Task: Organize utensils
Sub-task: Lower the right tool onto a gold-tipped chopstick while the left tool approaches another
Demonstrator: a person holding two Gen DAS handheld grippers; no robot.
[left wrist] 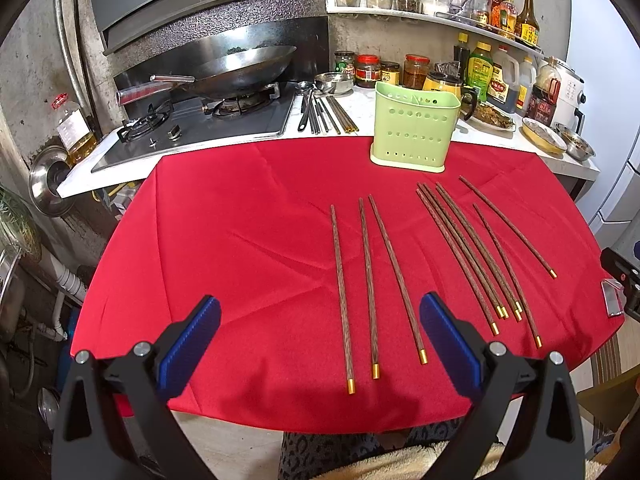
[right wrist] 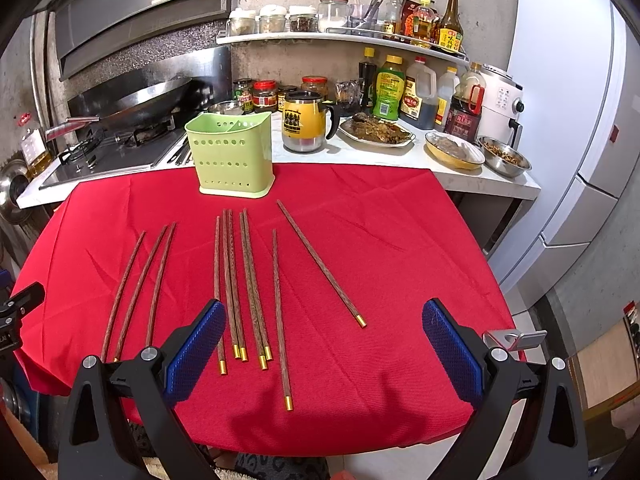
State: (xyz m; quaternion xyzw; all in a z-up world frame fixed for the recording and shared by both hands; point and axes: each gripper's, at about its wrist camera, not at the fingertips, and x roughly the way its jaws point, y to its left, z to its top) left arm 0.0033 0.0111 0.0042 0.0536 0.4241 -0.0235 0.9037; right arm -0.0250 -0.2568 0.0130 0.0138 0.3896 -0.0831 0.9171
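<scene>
Bench (left wrist: 224, 216) with red cloth (right wrist: 400, 264) fills both views; white fridge (right wrist: 572, 120) at 3 o'clock in the right wrist view. Stove (left wrist: 208, 128) with a wok (left wrist: 240, 68) at 11 o'clock in the left view. Shelf of jars and bottles (right wrist: 344, 36) along the back wall, more sauce bottles (right wrist: 416, 92) and dishes of food (right wrist: 376, 130) at 1 o'clock on the counter behind.

Green holder (left wrist: 414, 128) stands upright at the far edge of the cloth, 12–1 o'clock in the left view, 11 o'clock in the right view (right wrist: 230, 156). Yellow mug (right wrist: 302, 122) just behind it on the right.

Chopsticks lie flat on the cloth, gold tips toward the camera, all apart from the holder. Group of three (left wrist: 368, 280) at 12 o'clock from the left gripper (left wrist: 320, 344), tips lying between its fingers (left wrist: 196, 340), not touched. Larger group (right wrist: 244, 284) at 11–12 o'clock from the right gripper (right wrist: 324, 350), partly passing by its left finger (right wrist: 198, 350); one single stick (right wrist: 280, 316) runs between the fingers, another (right wrist: 320, 264) angles off at 12–1 o'clock.

Both grippers: fingers spread wide, holding nothing, above the near edge of the cloth.
</scene>
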